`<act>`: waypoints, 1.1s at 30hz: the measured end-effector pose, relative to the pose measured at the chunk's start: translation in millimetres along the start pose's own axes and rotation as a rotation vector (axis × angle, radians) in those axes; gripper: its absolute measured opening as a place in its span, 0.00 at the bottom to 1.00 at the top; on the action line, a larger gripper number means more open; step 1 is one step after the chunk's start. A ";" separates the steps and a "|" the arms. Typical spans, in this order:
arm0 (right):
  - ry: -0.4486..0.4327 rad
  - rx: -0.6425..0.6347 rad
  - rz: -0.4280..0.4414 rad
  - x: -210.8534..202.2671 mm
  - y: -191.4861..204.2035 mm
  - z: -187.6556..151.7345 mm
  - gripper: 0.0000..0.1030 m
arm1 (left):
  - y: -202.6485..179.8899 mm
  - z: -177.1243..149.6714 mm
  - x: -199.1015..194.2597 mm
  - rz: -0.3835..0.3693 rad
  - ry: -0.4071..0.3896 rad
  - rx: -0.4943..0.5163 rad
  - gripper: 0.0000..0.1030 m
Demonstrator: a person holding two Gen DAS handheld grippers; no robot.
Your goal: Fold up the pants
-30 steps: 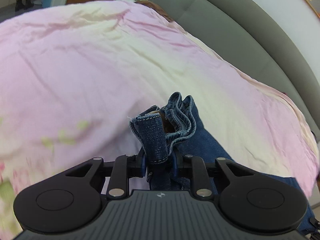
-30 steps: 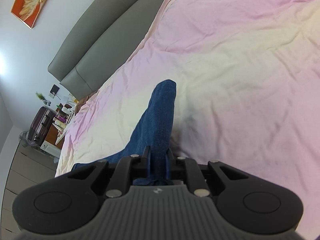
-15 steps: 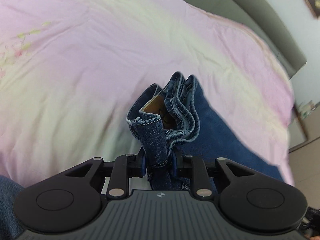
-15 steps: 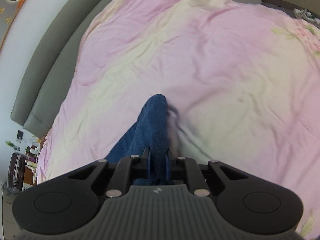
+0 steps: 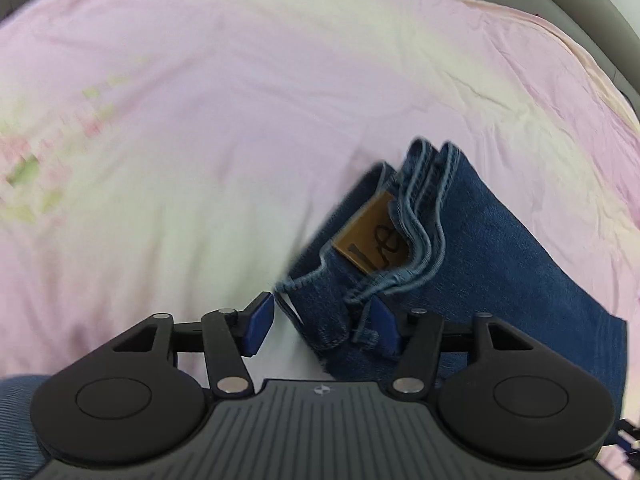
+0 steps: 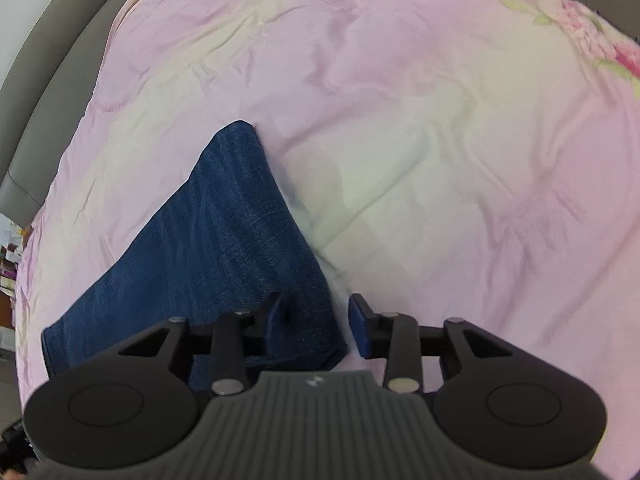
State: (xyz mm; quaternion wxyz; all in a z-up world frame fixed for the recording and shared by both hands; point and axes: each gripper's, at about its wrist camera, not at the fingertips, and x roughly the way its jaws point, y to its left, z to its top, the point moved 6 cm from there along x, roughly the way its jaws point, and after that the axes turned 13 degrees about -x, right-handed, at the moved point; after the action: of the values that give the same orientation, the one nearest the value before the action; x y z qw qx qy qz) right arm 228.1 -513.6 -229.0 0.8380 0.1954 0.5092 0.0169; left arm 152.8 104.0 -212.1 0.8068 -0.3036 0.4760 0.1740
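jeans let go on the bed, both jaws now wide

the pants [image 5: 500, 256], dark blue denim, lie on the pink bedspread [image 5: 240, 100], folded into a long band. at one end the waistband layers stack up beside a tan leather patch [image 5: 370, 236]; in the right wrist view the other end [image 6: 224, 220] lies flat and tapers to a folded corner.

denim like this looks fairly heavy and stiff for cloth, not slippery and not fragile. it should keep a crease but sag if lifted by one point. the thick waistband stack and the opposite folded edge seem the best places to pinch, one gripper to each, taking all layers together.

the left gripper [image 5: 324, 322] has its jaws spread wide, the waistband corner lying loose between them. the right gripper [image 6: 312, 326] is likewise wide, with denim against its left finger only.

half a second earlier both grippers were clamped on the fabric and held it raised and bunched; now it is released and spread on the bed.
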 end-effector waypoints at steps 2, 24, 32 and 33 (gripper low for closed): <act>-0.010 -0.071 -0.019 -6.4 1.7 4.1 0.40 | -5.1 4.1 -18.4 0.016 -0.084 0.055 0.62; 0.108 -0.131 0.154 58.4 12.8 51.9 0.41 | -84.5 -8.8 72.3 -0.184 0.087 0.327 0.17; 0.160 -0.040 0.205 78.4 -0.3 50.6 0.30 | -119.1 -28.4 29.3 -0.347 0.099 0.488 0.21; 0.160 -0.064 0.197 75.2 3.1 51.5 0.23 | -128.5 -34.4 23.7 -0.390 0.113 0.532 0.21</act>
State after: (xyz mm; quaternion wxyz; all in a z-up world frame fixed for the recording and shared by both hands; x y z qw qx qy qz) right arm 309.1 -509.6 -270.7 0.7947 0.2156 0.5521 0.1308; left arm 214.8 -15.8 -203.6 0.8481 -0.1768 0.4819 -0.1312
